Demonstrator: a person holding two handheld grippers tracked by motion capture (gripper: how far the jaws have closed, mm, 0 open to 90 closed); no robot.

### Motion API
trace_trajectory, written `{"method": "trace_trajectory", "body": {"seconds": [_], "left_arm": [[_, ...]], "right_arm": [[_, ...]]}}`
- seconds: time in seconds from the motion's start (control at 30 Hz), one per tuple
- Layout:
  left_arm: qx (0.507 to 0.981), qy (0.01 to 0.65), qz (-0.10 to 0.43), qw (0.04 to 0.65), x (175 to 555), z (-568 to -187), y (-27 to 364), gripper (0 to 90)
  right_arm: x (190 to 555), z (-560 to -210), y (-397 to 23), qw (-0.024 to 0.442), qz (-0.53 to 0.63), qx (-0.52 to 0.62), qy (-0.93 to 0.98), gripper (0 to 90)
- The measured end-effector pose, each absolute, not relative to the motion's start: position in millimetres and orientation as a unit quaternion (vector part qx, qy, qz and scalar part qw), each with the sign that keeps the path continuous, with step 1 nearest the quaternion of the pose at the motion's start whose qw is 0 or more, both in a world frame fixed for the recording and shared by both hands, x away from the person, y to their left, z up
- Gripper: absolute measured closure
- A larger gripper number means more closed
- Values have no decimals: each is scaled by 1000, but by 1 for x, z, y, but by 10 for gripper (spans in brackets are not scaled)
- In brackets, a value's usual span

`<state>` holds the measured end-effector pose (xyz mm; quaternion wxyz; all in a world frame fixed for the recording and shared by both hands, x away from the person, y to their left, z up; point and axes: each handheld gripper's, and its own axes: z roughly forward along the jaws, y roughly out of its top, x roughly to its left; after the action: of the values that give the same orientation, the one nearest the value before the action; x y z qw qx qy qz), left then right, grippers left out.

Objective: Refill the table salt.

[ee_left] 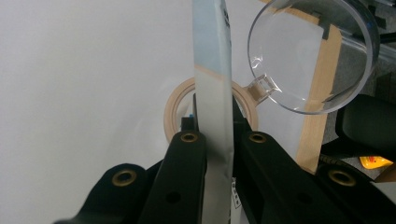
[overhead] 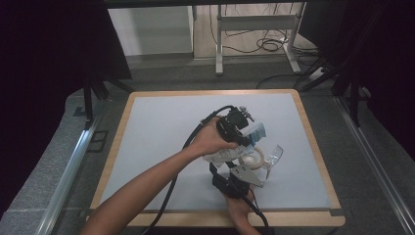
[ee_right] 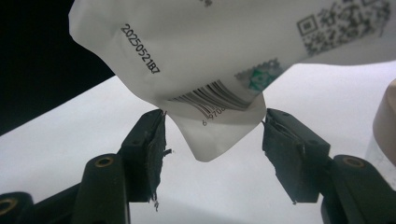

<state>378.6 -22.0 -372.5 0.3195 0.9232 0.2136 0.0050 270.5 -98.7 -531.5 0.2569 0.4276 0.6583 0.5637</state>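
A white pouch (overhead: 222, 155) with a blue end hangs above the mat. My left gripper (overhead: 242, 142) comes from the left and is shut on it. In the left gripper view the pouch (ee_left: 212, 70) stands edge-on, pinched between the black jaws of my left gripper (ee_left: 219, 135). My right gripper (overhead: 236, 164) reaches up from the near edge. In the right gripper view the pouch's barcode corner (ee_right: 210, 135) hangs between the pads of my right gripper (ee_right: 212, 140), which stand apart, so it is open.
A beige ring (overhead: 254, 157) lies on the mat under the pouch, with a clear plastic cup (overhead: 275, 155) lying just right of it. The pale blue mat (overhead: 147, 147) has a wooden rim. Cables and a desk frame stand beyond the far edge.
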Motion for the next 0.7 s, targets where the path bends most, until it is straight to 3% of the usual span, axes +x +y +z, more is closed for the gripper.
{"method": "trace_trajectory", "body": {"seconds": [0.7], "left_arm": [[900,228,9,372,377,-373,1,900]], "right_arm": [[261,-535,-113,248,550,422,676,369]]}}
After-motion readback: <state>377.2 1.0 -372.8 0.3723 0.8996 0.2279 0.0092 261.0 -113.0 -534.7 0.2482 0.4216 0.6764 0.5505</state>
